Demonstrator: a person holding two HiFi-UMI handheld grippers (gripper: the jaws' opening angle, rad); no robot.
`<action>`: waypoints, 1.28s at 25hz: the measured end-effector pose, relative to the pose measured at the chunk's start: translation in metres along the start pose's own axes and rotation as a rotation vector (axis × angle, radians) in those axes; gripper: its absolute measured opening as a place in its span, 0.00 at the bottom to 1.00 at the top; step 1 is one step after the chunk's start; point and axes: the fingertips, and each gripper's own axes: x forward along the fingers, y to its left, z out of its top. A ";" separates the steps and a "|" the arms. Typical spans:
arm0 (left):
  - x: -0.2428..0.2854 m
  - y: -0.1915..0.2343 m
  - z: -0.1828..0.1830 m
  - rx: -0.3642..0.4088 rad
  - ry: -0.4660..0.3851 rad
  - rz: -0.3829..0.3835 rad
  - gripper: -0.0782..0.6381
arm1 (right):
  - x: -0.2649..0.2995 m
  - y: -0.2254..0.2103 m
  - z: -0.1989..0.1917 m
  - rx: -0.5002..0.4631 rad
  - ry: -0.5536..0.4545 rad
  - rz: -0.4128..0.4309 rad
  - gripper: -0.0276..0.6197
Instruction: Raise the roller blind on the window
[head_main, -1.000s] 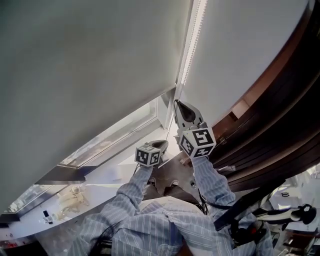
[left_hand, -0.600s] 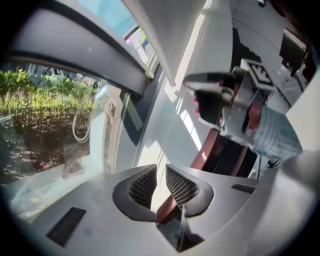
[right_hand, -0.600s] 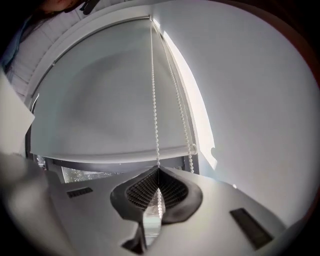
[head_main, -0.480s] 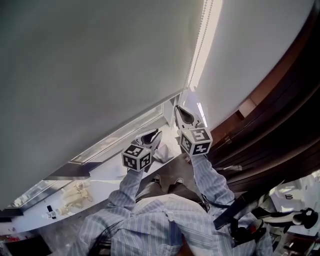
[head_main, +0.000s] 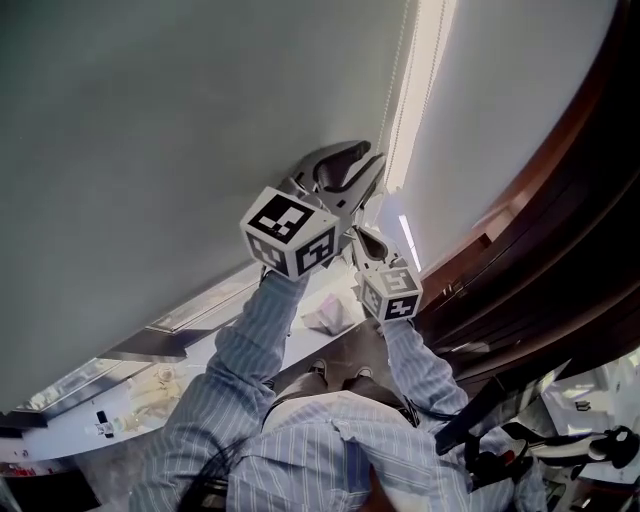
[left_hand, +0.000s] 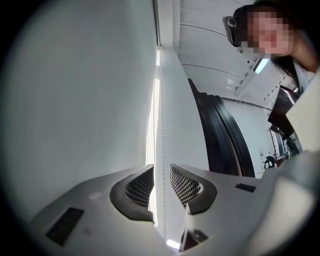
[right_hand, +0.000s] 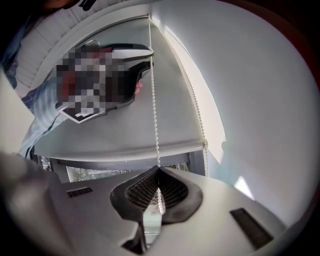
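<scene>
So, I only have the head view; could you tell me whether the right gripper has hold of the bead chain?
Observer: Yes, the right gripper is shut on the bead chain.
Operator: And the left one?
Observer: The left gripper is open; its jaws have just been opening, with the chain running free between them.
Operator: Any second strand?
Observer: Yes, a free strand hangs right of the held one, by the end of the blind's bottom bar.
</scene>
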 end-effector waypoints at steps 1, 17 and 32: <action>0.005 -0.001 0.004 -0.008 -0.008 -0.012 0.23 | -0.001 0.002 0.006 -0.003 -0.004 -0.004 0.05; -0.020 0.014 -0.122 -0.263 0.163 -0.006 0.12 | 0.006 -0.014 -0.145 0.070 0.307 -0.028 0.05; -0.068 0.009 -0.294 -0.404 0.474 0.089 0.12 | -0.032 -0.010 -0.162 0.108 0.392 0.061 0.15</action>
